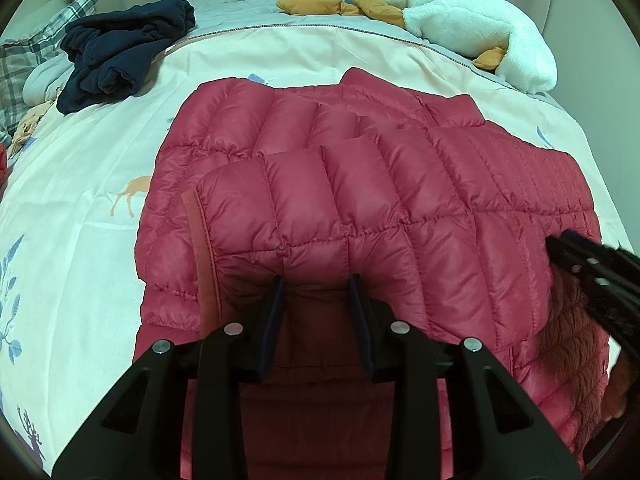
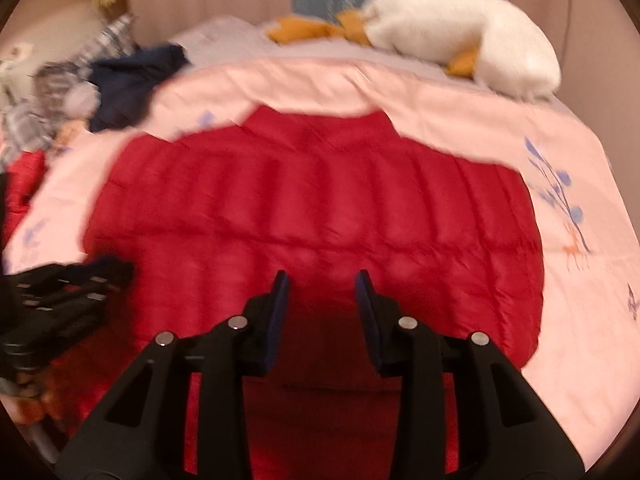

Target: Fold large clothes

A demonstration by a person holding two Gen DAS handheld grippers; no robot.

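Here, the red quilted down jacket [image 1: 360, 208] lies spread on the pale pink duvet [image 1: 100, 168], nearer to me than the white plush toy [image 1: 480, 28] and the crumpled navy garment [image 1: 124, 52] at the far end of the bed. A sleeve is already laid across the jacket's body, its cuff band [image 1: 202, 256] showing on my left side. My left gripper [image 1: 316, 286] has its fingers apart, with puffy fabric bulging between them but not pinched. My right gripper [image 2: 322, 280] is likewise spread, hovering at the jacket's near edge.

I judge the jacket light, soft and springy, with a slick shell that will slide and puff back open; a seam or the hem should give a firmer hold than a padded panel.

The near hem is hidden beneath both grippers, and the right wrist view is smeared, so details there are uncertain.
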